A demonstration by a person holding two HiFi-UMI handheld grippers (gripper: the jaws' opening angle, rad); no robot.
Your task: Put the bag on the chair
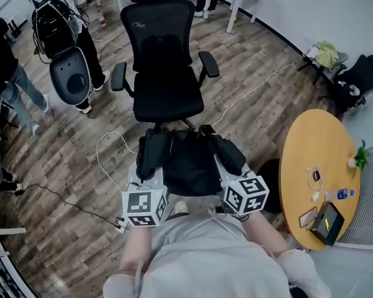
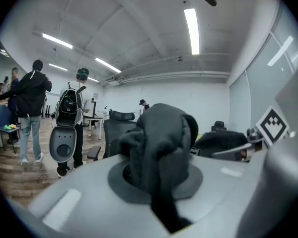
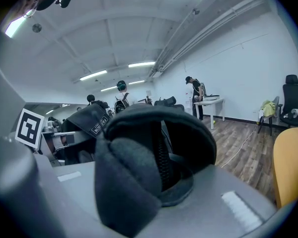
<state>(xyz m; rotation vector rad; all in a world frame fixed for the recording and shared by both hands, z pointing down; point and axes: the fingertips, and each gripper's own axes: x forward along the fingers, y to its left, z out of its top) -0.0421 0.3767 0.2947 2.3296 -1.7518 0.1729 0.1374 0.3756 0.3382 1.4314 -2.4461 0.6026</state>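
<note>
Lower centre: left gripper (image 2: 158, 182) clamps a soft black strap, right gripper (image 3: 139, 182) pinches a padded, zippered fold | centre: black fabric bag (image 1: 189, 163) held between them, just short of the chair | above: black mesh-backed chair (image 1: 168, 92), white cable (image 1: 105, 146) looping over plank floor at its left | right edge: round yellow table (image 1: 311, 160).

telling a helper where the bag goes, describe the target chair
From the round yellow table, look left. The black mesh office chair with headrest and armrests stands just beyond the black fabric bag, seat bare; the other black chair sits far right by the wall.
</note>
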